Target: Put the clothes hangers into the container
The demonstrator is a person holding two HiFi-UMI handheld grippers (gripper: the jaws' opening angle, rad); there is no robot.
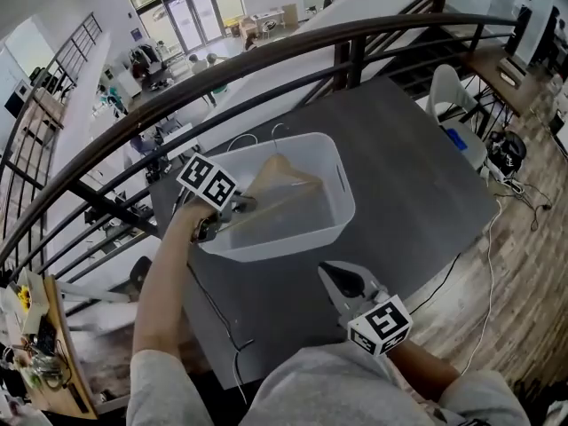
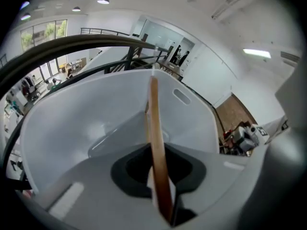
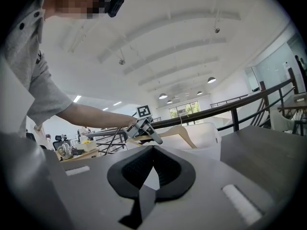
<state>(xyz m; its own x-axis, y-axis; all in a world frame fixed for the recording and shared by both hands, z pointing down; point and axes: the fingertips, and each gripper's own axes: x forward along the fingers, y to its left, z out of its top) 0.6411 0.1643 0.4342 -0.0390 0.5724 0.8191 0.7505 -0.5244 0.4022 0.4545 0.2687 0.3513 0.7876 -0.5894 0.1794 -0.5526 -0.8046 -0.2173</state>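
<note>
One wooden hanger (image 1: 282,177) counted, clamped at its left end in the narrow jaws of the left gripper (image 1: 244,204). In the left gripper view, the same wooden hanger (image 2: 156,143) edge-on, pinched between those jaws. Held tilted over the mouth of the one white container (image 1: 266,242), hook toward the far rim; cannot tell whether touching the bottom. A thin white curve by the far-left rim, too small to name. Two grippers in all. The right gripper (image 1: 335,276) well apart from the container, toward the front of the desk (image 1: 417,185), jaws closed together and empty.

Around: one dark grey desk. One black cable (image 1: 217,313) trailing across its near-left part, from under the left arm toward the front edge. A curved dark railing (image 1: 266,47) just beyond the far edge. A white chair (image 1: 448,91) off the right corner, and wooden floor (image 1: 524,238) to the right. Bare desk between the right gripper and the container's front wall.

Broad open surface right of the container. Little room on its left, the rim close to the desk's left edge.
</note>
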